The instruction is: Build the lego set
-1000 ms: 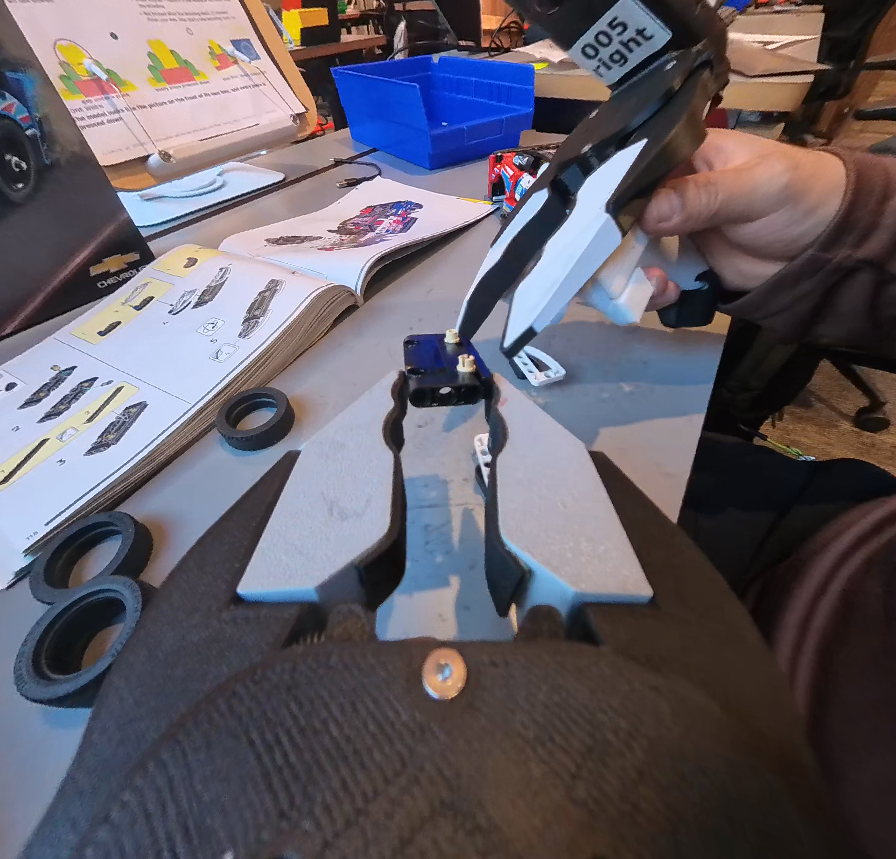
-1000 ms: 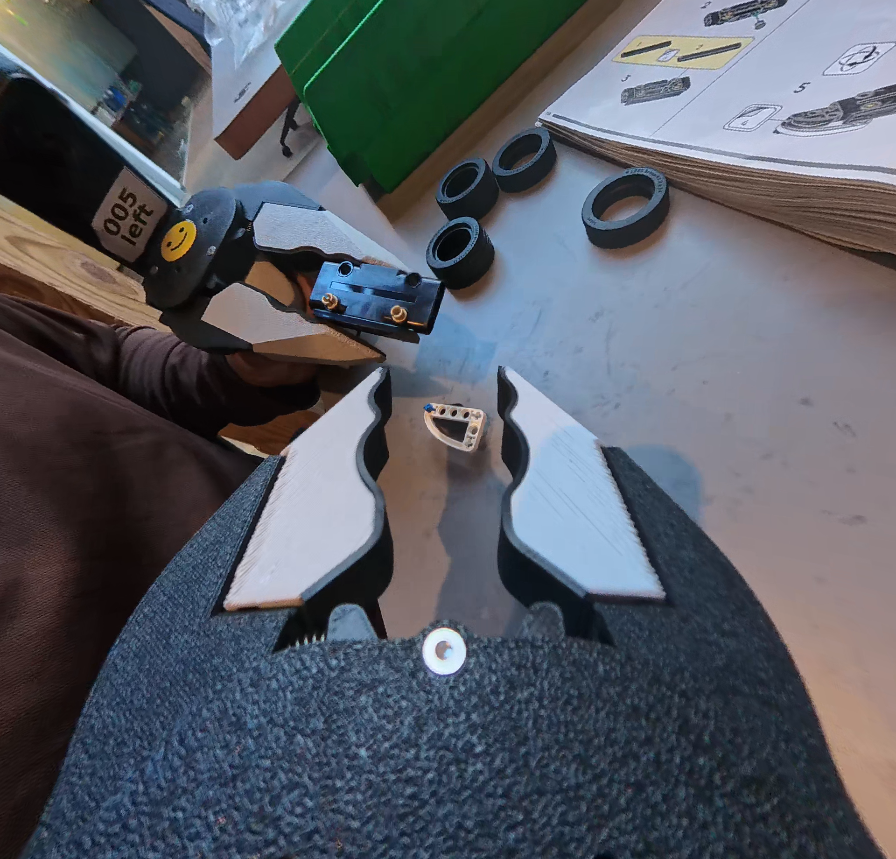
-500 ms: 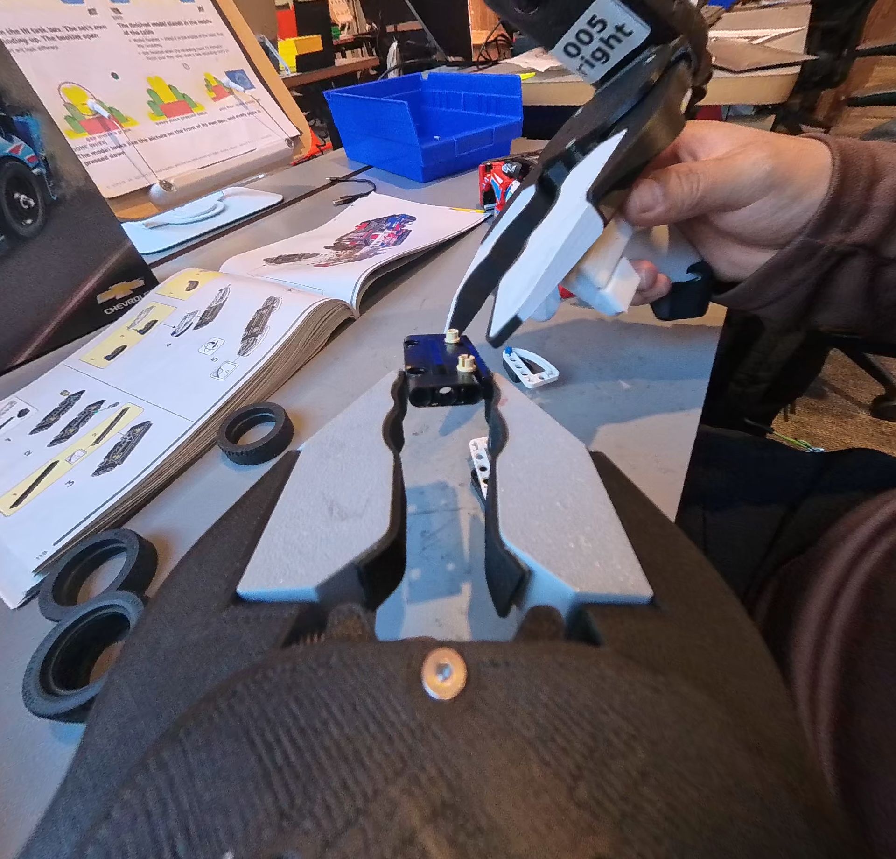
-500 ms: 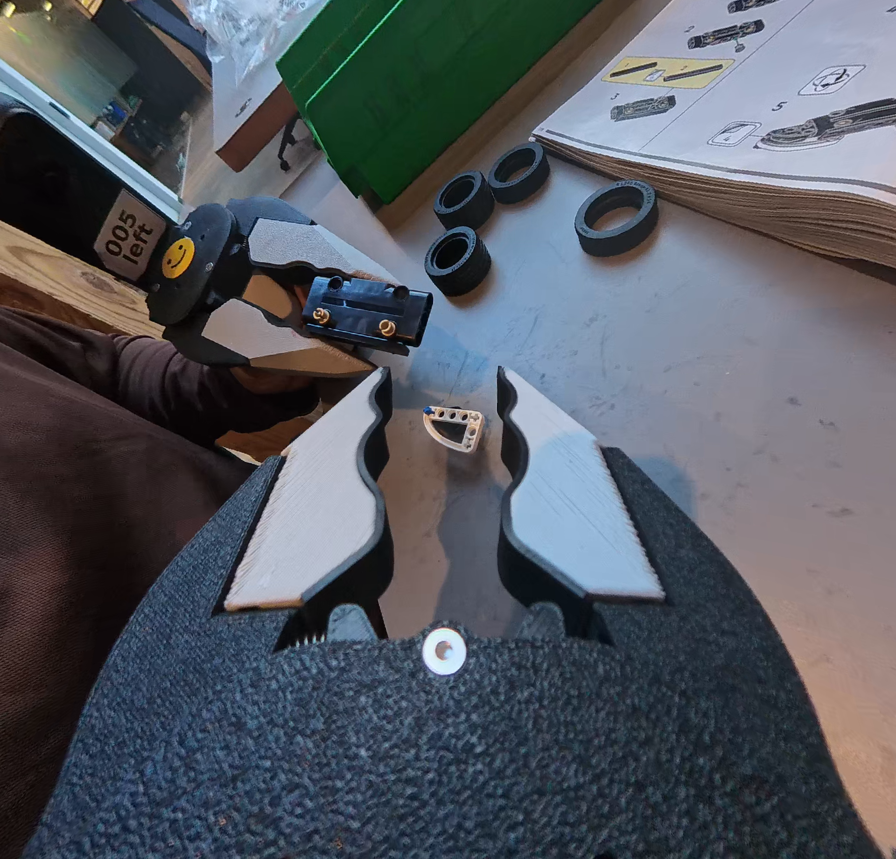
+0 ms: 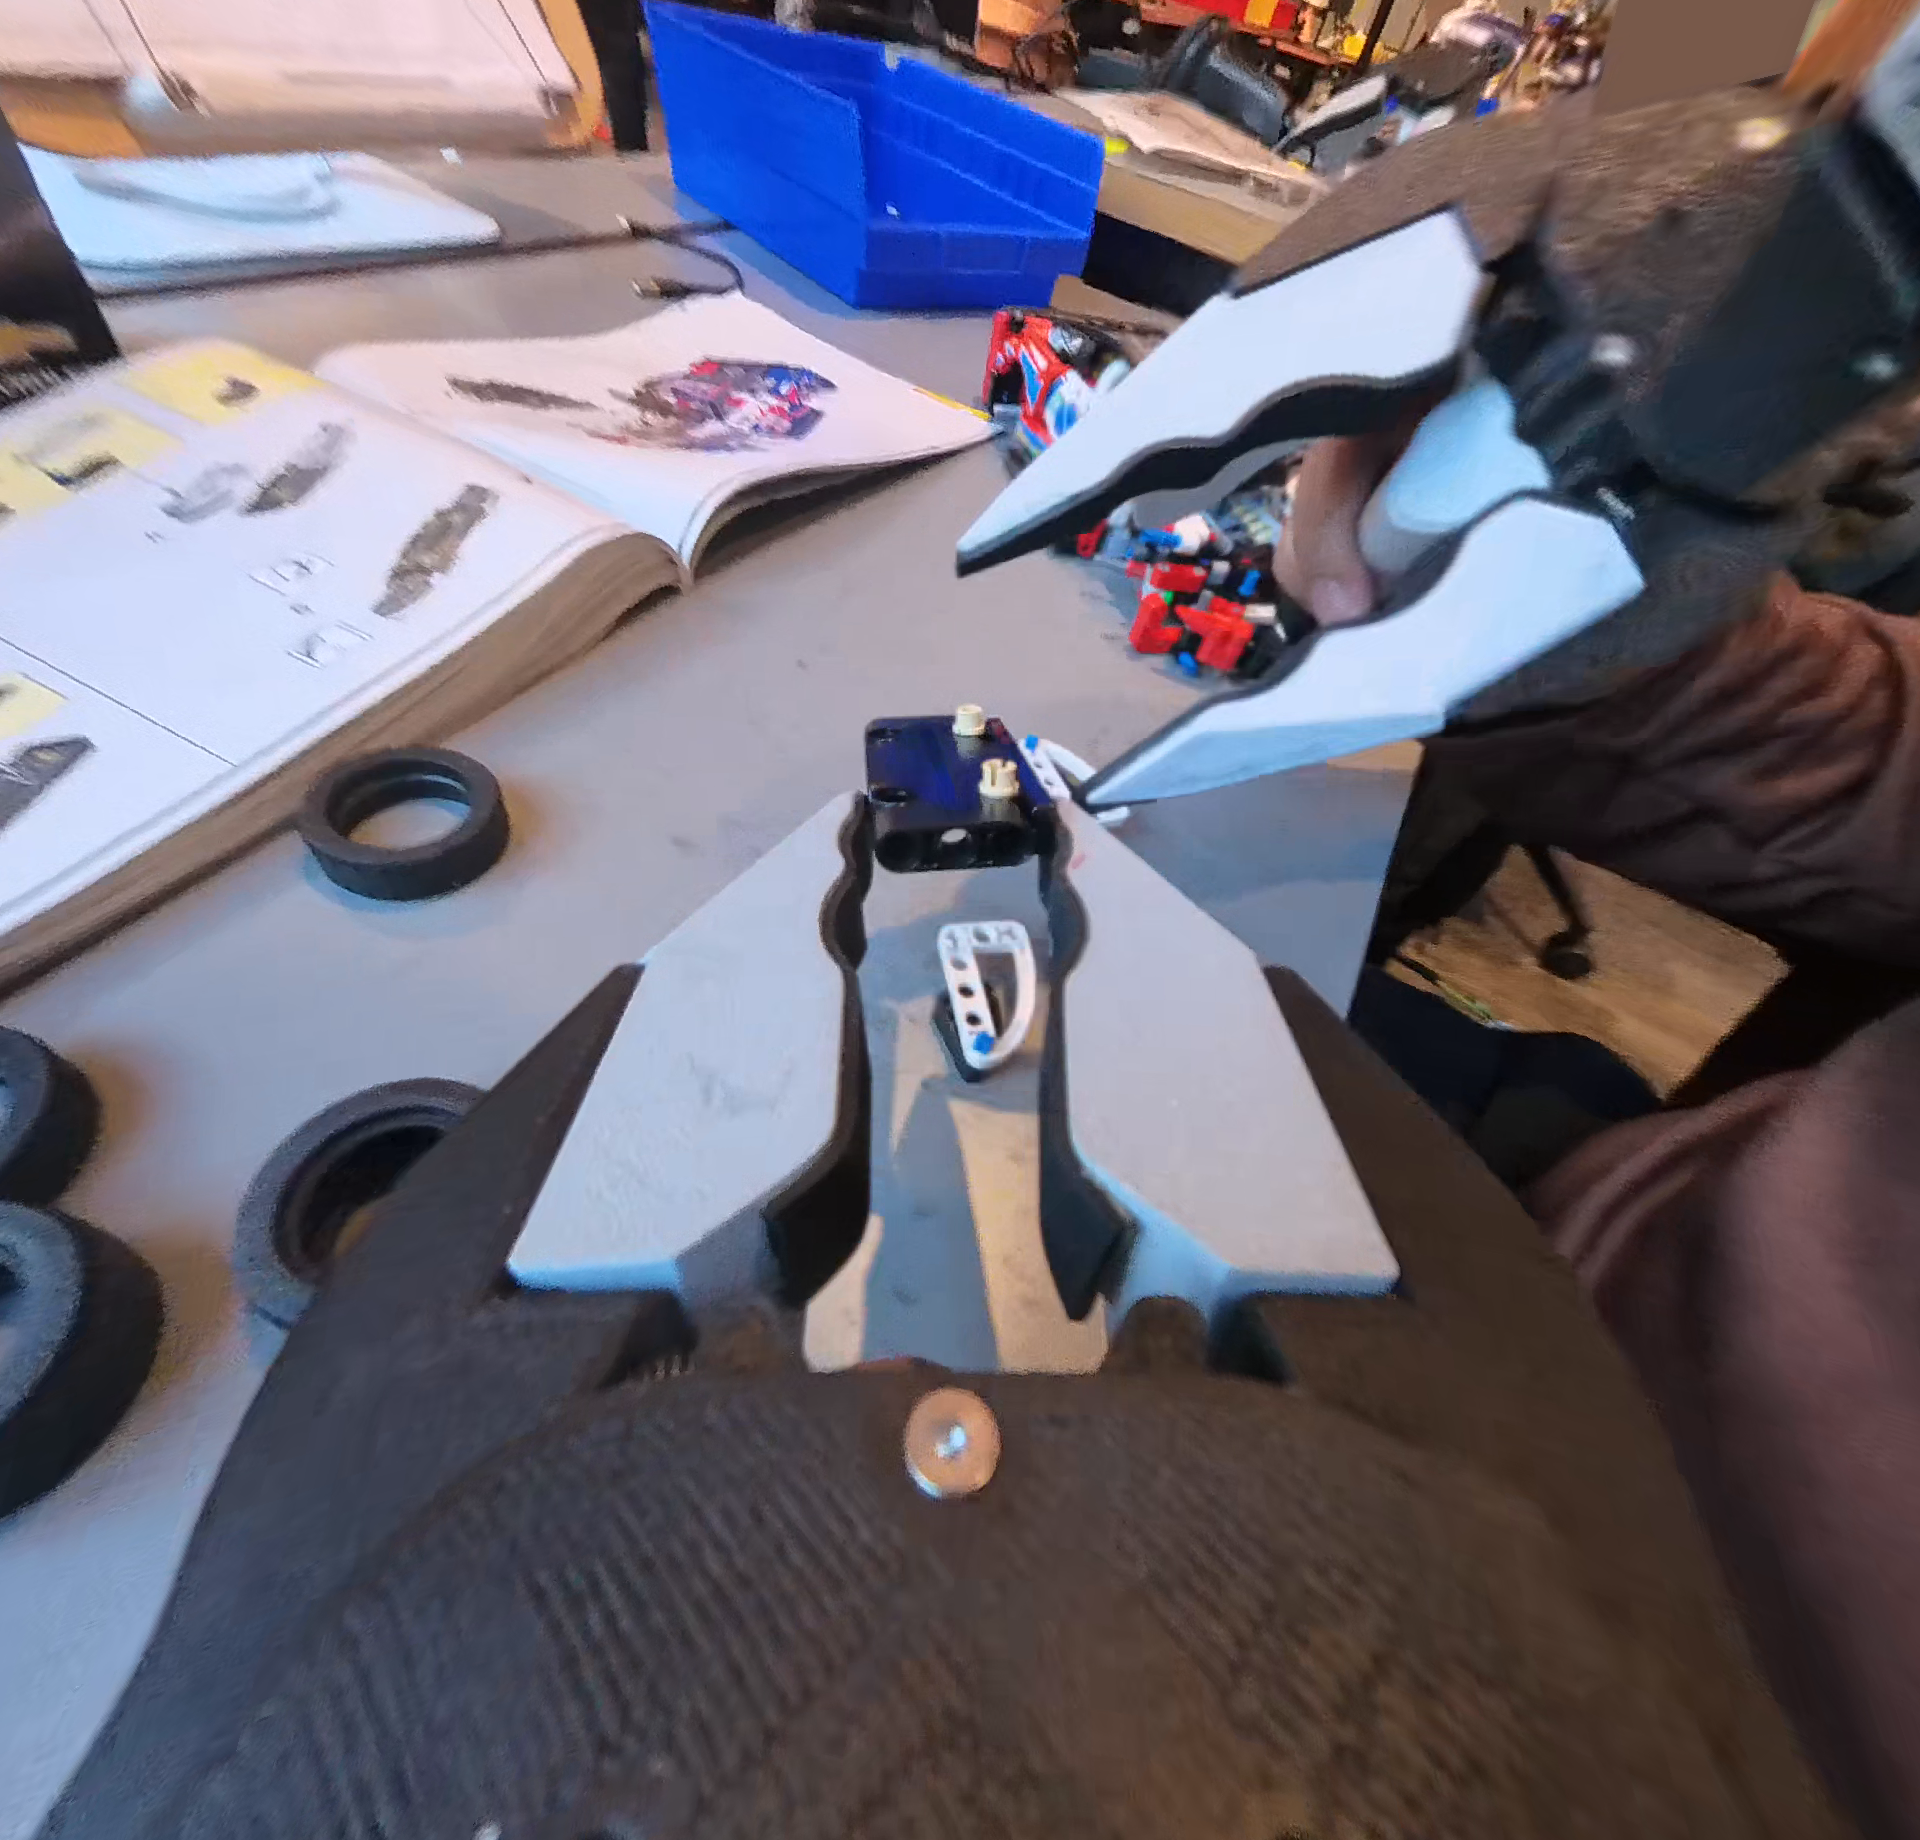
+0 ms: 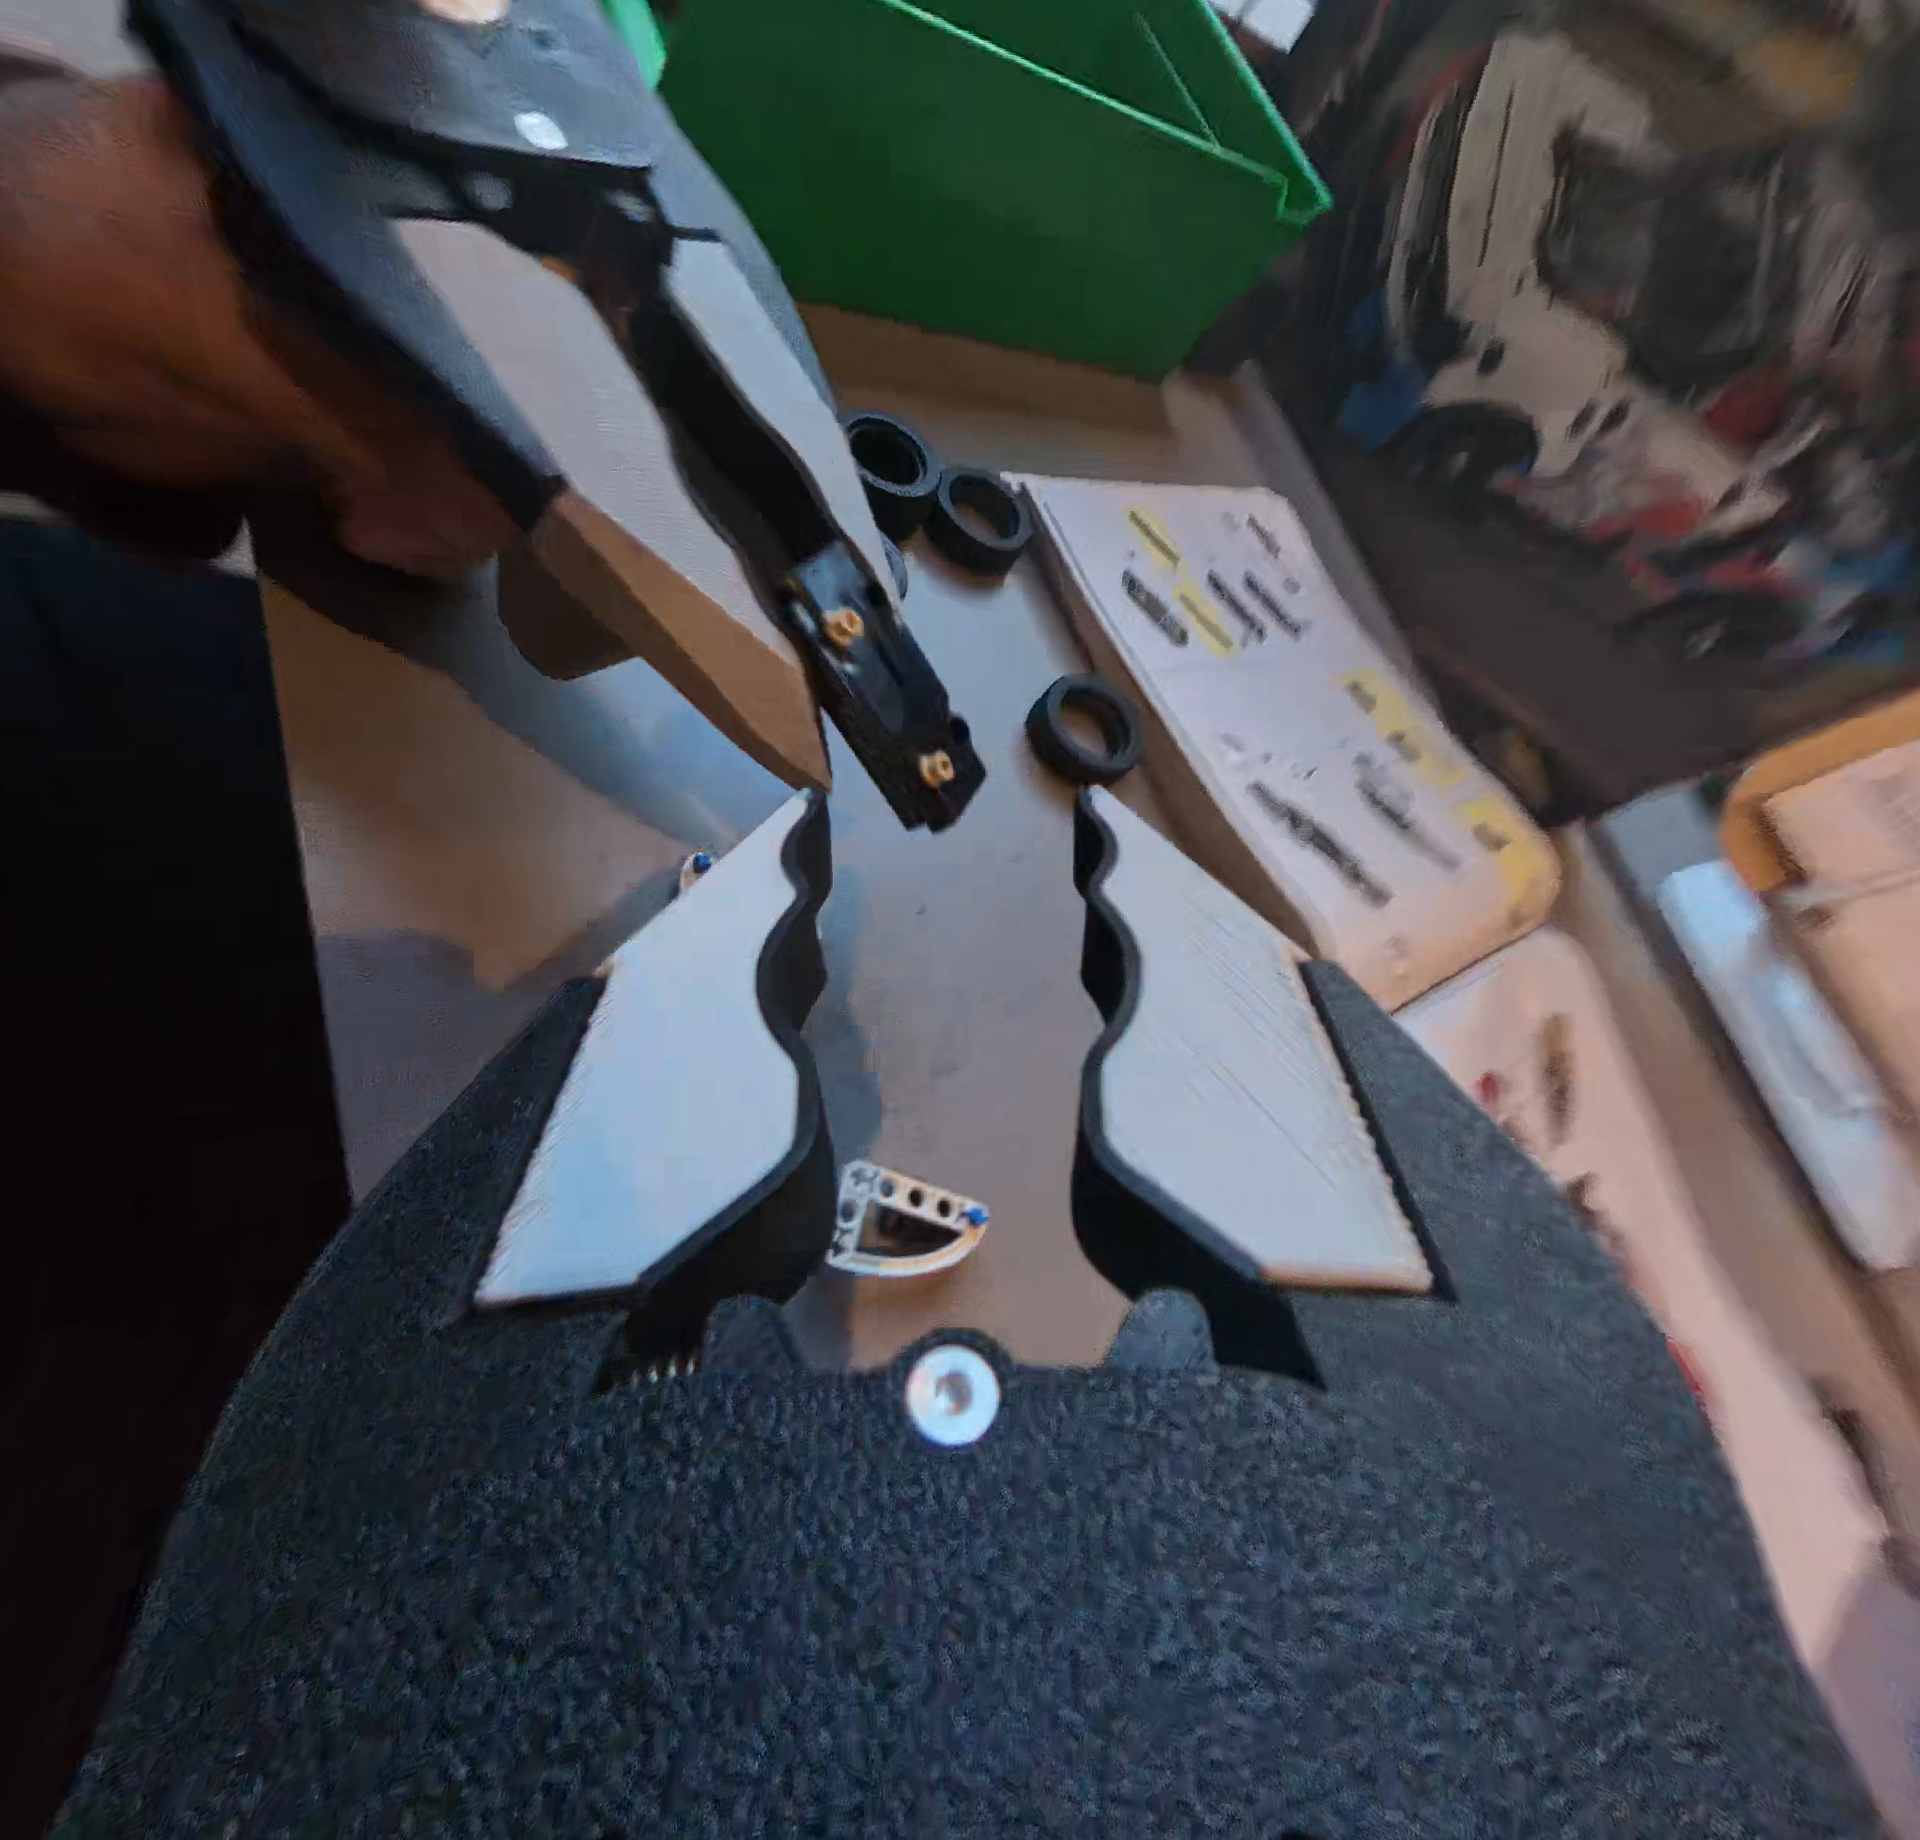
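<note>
The jaws of the left gripper (image 5: 956, 824) are closed on a black lego block (image 5: 954, 791), pinched at its two ends between the fingertips and held clear above the grey table (image 5: 727, 710); two tan pins (image 5: 997, 776) stand up from the block's top face. The jaws of the right gripper (image 6: 951, 814) stand well apart with nothing between them. In the left wrist view its lower fingertip sits just beside the block's right end, over a small white piece (image 5: 1049, 757) lying near the table's right edge; only part of that piece shows. A second white curved lego panel (image 5: 982, 990) with a row of holes and a blue pin lies flat on the table beneath the left gripper's fingers, also near the right edge. Four black tyres (image 5: 405, 822) lie loose toward the left edge, and the open instruction booklet (image 5: 416, 543) lies beyond them. A blue bin (image 5: 883, 169) sits at the far edge, with a pile of loose red and blue parts (image 5: 1195, 606) in front of it, toward the right edge. Judgement: the step in hand is fitting a white panel onto the pins of the held block, and no panel is yet picked up. The next move calls for the right gripper to come down over a panel, close on its thin edges without flipping it, then line its holes up with the pins while the left gripper holds the block steady. Both views are motion-blurred, so fine alignment cannot be confirmed.
</note>
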### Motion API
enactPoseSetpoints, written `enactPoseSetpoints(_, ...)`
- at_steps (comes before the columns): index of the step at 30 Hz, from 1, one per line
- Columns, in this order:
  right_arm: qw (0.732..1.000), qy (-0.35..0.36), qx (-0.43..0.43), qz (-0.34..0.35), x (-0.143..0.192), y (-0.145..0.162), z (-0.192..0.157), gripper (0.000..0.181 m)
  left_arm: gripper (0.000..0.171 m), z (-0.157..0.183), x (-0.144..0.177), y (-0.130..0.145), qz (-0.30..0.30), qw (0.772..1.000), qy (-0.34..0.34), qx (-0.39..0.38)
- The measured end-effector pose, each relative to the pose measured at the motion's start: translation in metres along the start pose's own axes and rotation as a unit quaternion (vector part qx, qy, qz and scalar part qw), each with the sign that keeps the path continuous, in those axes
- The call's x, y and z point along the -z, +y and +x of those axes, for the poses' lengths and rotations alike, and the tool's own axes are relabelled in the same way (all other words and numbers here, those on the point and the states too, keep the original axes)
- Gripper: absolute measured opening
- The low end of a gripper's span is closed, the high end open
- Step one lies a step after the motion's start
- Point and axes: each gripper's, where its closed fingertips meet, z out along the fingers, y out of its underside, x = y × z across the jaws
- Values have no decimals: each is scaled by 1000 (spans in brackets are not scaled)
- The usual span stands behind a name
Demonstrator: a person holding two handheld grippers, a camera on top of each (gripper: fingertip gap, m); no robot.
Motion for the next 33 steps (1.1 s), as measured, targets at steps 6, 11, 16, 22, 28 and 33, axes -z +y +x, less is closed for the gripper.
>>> enactPoseSetpoints(6,987,46,148,-49,-15,4,-12,13,29,-5,0,11,-72,997,-11,19)
enactPoseSetpoints(11,982,43,177,-57,-14,5,-19,16,29,-3,5,9,-77,996,2,35)
enactPoseSetpoints(16,979,63,182,-62,-13,4,-19,27,29,5,8,9,-94,993,39,58)
enactPoseSetpoints(22,984,93,146,-46,-17,0,-16,15,29,5,12,0,-99,993,39,57)
enactPoseSetpoints(28,994,54,-95,20,-7,-5,0,14,35,8,16,-14,-57,995,61,47)
enactPoseSetpoints(33,912,-76,-385,116,4,-14,3,14,51,2,16,-1,-79,995,20,-61)
